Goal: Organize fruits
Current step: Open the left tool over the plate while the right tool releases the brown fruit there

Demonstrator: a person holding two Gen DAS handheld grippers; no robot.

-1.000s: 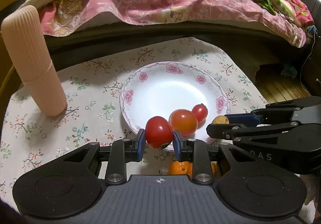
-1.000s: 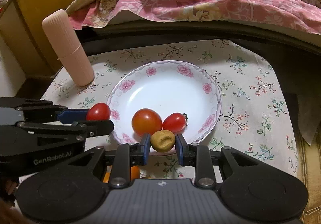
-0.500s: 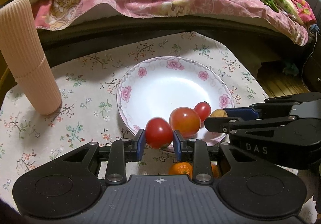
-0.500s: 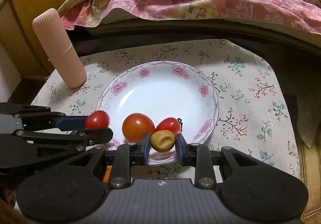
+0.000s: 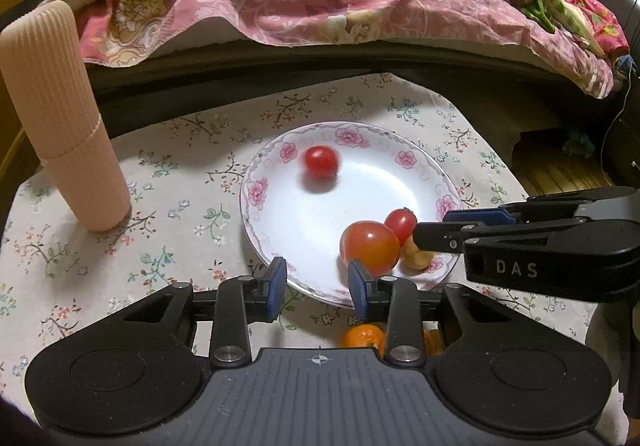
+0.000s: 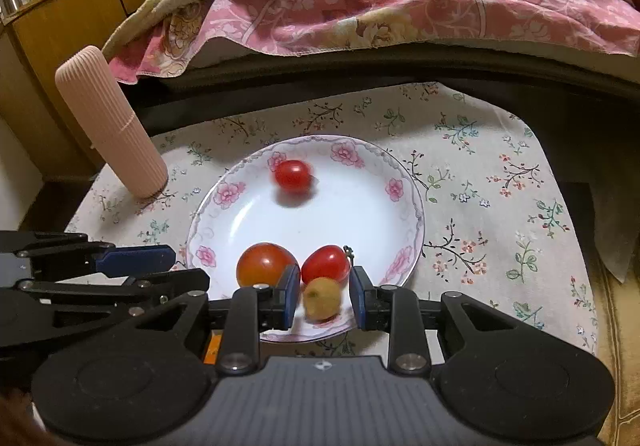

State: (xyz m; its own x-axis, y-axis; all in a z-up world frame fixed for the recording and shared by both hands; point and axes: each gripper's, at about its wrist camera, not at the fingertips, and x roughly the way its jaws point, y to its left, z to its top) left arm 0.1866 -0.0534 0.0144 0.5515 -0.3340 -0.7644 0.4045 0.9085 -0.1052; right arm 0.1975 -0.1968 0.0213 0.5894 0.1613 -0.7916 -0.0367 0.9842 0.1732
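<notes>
Fruit on white floral-rimmed ceramic plate (image 6: 404, 182); both grippers parted, holding nothing.

Left gripper (image 5: 316, 286): blue pads apart over the near rim, empty. Right gripper (image 6: 324, 300): pads apart, small yellow-brown fruit (image 6: 322, 298) loose between them on the plate. Blurred small red tomato (image 6: 293, 175) near the far rim; large orange-red tomato (image 6: 266, 264) and oval red tomato (image 6: 325, 264) side by side at the near edge. Orange citrus (image 5: 362, 336) off the plate, beneath the left gripper. Ribbed pink cylinder (image 5: 60, 118) upright on flowered tablecloth (image 6: 500, 186).

"DAS" on right tongs (image 5: 430, 236)
</notes>
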